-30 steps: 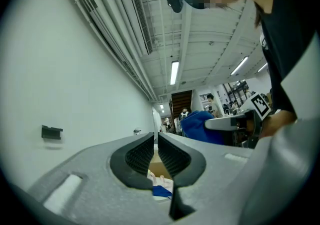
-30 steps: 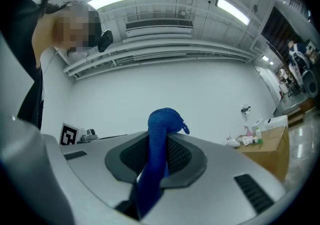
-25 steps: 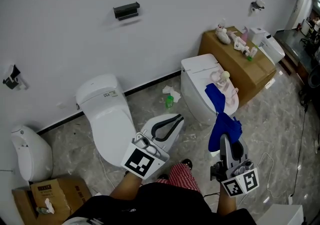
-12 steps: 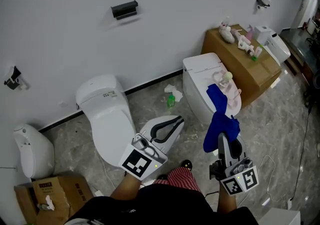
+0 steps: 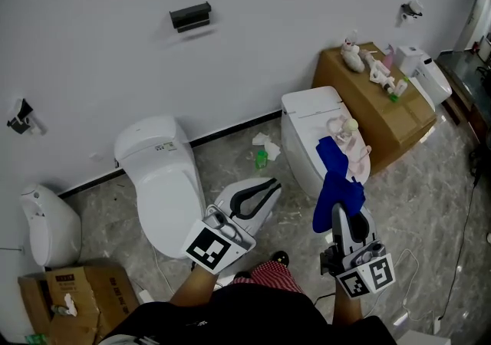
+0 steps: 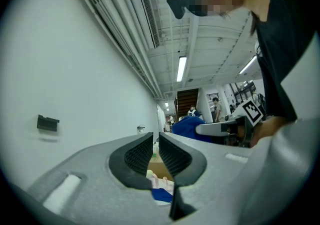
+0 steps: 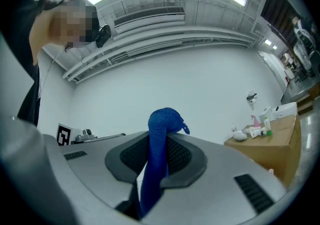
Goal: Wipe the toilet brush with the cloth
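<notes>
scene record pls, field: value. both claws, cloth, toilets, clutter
left claw: shut, nothing between the jaws
right claw: shut on the blue cloth, which sticks up past the jaw tips
left toilet: white, against the wall, lid down
right toilet: white, lid down, pink-and-white item lying on the lid
cardboard box: right of the right toilet, small bottles and bits on top
floor: crumpled paper and green bottle between the toilets
</notes>
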